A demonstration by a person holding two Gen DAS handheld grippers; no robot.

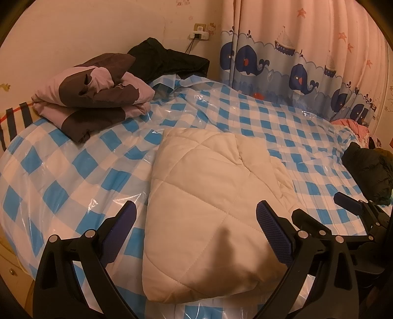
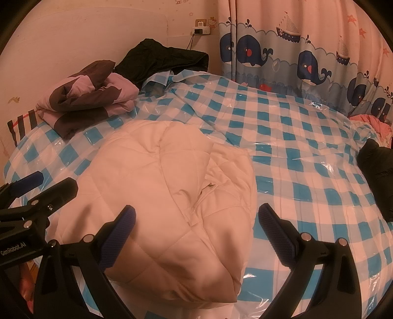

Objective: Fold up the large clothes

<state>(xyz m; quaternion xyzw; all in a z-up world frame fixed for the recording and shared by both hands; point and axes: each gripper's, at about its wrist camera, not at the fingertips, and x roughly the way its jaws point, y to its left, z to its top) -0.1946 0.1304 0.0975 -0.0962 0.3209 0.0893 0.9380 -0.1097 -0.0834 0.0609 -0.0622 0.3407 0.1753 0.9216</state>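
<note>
A home bedroom, likely a child's: bed (image 1: 73, 171) under blue-and-white checked cover, whale-and-sailboat curtain (image 1: 294, 68) far right, cartoon stickers (image 2: 40, 22) by the wall socket (image 2: 201, 28), clothes piled far left.

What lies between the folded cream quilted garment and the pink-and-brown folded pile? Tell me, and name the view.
Only bare checked plastic sheet, blue and white, separates the cream quilted garment from the pink-and-brown pile. The left wrist view shows it.
</note>
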